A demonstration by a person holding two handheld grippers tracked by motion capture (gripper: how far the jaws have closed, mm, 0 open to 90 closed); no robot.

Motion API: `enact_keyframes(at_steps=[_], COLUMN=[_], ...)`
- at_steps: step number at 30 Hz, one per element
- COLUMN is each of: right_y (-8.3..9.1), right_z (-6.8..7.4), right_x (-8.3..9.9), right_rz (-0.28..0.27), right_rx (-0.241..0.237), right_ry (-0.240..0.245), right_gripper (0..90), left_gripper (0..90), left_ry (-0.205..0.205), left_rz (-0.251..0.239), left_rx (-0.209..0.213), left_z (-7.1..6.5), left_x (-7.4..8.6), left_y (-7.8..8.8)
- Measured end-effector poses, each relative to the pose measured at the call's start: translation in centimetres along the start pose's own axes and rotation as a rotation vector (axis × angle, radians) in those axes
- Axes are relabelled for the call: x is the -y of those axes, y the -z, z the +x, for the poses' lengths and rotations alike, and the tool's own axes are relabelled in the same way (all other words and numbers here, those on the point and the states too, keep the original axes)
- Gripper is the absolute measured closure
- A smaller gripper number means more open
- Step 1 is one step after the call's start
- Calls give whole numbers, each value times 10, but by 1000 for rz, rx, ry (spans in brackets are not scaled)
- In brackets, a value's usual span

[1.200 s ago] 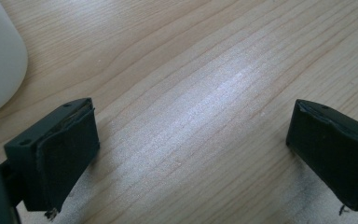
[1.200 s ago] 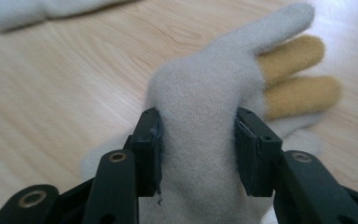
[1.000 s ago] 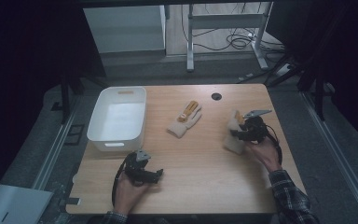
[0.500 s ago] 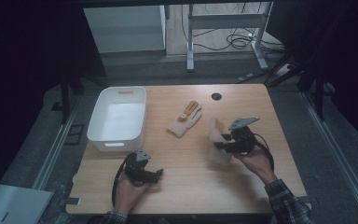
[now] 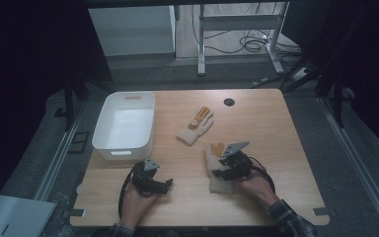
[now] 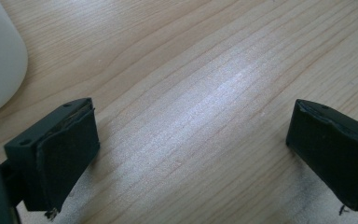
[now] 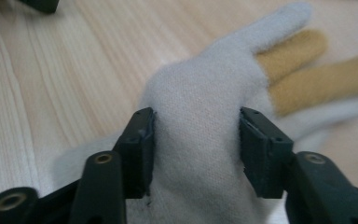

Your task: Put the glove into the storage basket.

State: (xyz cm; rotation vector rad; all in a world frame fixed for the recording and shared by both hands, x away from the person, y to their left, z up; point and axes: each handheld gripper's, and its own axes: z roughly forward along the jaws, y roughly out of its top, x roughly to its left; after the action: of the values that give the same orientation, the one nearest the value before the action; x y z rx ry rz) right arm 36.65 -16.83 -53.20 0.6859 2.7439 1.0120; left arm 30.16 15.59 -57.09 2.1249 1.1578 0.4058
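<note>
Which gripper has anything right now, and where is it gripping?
The right gripper pinches the near glove across its white palm; the left gripper is open, empty.

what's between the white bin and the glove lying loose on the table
Nothing: in the high view, only bare wood separates the white bin from the loose glove. The other glove sits nearer the person, in the right gripper.
</note>
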Motion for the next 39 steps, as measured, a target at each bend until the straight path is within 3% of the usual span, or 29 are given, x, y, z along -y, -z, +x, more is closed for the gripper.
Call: enact_keyframes(at_steps=[5, 11, 20, 31, 39], right_y=[-4, 8, 18, 2, -19], right_z=[2, 0, -24, -52, -65], right_x=[6, 1, -8, -29, -51], right_rz=[-24, -48, -96, -127, -126], right_rx=[-32, -18, 11, 38, 73], right_ry=[-33, -32, -92, -143, -148], right_gripper=[404, 353, 359, 358, 342], left_gripper=[23, 22, 23, 22, 23], left_ry=[0, 0, 0, -1, 0], left_rz=[0, 0, 0, 0, -1], left_rx=[0, 0, 0, 1, 1], left_z=[0, 0, 0, 0, 0], left_x=[0, 0, 0, 0, 0], left_y=[0, 0, 0, 0, 0])
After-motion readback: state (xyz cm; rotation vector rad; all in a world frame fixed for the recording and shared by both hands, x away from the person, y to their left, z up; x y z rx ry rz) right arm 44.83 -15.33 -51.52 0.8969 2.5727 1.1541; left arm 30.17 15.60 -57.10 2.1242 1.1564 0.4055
